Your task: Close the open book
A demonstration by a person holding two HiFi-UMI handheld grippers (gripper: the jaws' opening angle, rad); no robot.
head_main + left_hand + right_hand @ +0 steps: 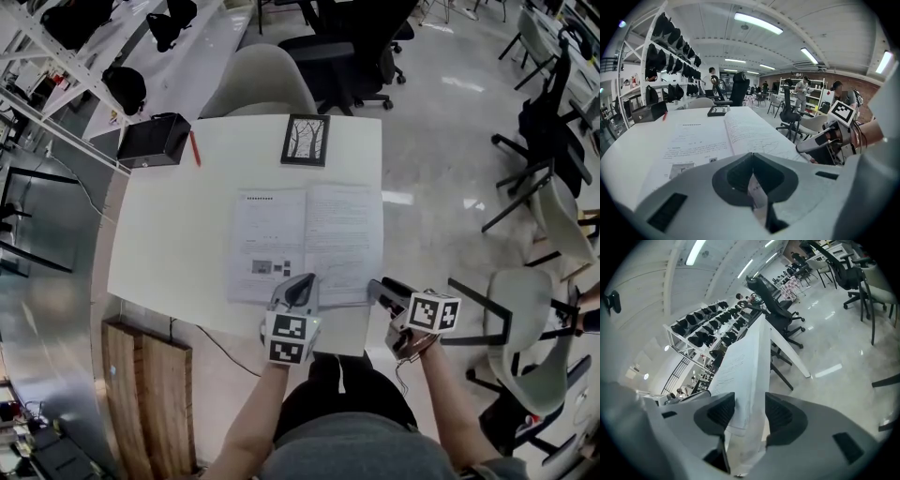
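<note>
— Where's the book (305,244)?
— Open flat on the table (178,234), by its near edge.
— Jaws?
— The left gripper (299,289) is pinched on the book's near edge. The right gripper (382,287) gapes, astride the book's corner, pads clear.

Bare white desk (169,244) on the left, clutter along the far edge.
The open white-paged book (305,234) fills the middle up to the right edge. Beyond a narrow bare strip lies a black-framed picture (306,141). A red pen (195,148) and a black box (154,140) block the far left corner.
</note>
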